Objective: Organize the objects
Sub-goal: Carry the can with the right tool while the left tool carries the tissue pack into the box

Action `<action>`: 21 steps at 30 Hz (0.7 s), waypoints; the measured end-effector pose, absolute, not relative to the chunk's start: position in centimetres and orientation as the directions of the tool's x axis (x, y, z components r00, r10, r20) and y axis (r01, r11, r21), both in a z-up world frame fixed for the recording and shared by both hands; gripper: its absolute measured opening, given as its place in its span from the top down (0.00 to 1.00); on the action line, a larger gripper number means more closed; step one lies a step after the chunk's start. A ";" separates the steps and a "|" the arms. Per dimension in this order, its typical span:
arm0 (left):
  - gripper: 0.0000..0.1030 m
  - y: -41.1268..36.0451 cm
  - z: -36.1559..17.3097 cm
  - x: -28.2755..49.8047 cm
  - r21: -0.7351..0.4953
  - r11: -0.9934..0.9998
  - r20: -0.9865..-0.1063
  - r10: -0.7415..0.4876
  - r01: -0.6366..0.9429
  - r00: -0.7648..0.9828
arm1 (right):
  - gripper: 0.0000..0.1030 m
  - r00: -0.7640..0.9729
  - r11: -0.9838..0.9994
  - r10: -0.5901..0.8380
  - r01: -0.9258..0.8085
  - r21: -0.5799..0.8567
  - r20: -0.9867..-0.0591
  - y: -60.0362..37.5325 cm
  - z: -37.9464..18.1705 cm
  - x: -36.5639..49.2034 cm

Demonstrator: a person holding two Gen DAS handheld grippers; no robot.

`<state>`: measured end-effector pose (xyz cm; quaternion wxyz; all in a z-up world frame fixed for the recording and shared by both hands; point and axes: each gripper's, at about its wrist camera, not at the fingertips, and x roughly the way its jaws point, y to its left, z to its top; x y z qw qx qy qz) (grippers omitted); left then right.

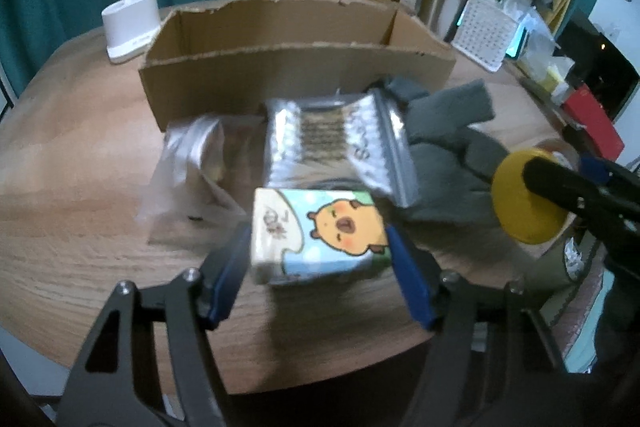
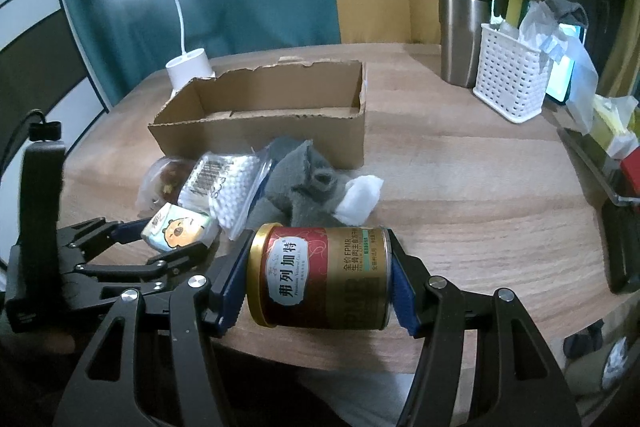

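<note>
Between the left gripper's [image 1: 318,263] blue pads sits the tissue pack [image 1: 320,235].

Left claw [image 1: 320,251] grips the cartoon tissue pack [image 1: 316,235] before the cardboard box [image 1: 296,75]
</note>
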<state>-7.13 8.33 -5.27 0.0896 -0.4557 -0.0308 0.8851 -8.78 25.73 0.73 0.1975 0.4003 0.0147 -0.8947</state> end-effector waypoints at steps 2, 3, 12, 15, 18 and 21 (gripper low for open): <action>0.34 8.2 -4.6 -6.9 -0.135 -0.981 -0.791 0.191 -0.138 -0.582 | 0.38 -0.609 -0.922 -0.343 0.365 0.131 -0.716 25.8 1.0 -8.8; 0.34 8.2 -4.3 -6.9 -0.135 -0.981 -0.785 0.193 -0.142 -0.589 | 0.38 -0.612 -0.921 -0.344 0.366 0.131 -0.712 25.8 1.2 -8.9; 0.34 8.1 -2.9 -6.4 -0.150 -0.976 -0.764 0.214 -0.155 -0.609 | 0.38 -0.630 -0.921 -0.347 0.370 0.125 -0.695 25.9 2.1 -9.1; 0.34 8.1 -2.2 -6.2 -0.148 -0.977 -0.753 0.212 -0.154 -0.622 | 0.38 -0.636 -0.920 -0.349 0.371 0.124 -0.689 26.0 2.5 -9.2; 0.34 7.8 -1.6 -6.1 -0.146 -0.978 -0.743 0.207 -0.148 -0.636 | 0.38 -0.641 -0.918 -0.353 0.377 0.121 -0.681 25.9 2.9 -9.3; 0.34 7.6 -0.8 -6.2 -0.147 -0.979 -0.730 0.206 -0.145 -0.652 | 0.38 -0.646 -0.917 -0.356 0.382 0.118 -0.675 25.8 3.3 -9.5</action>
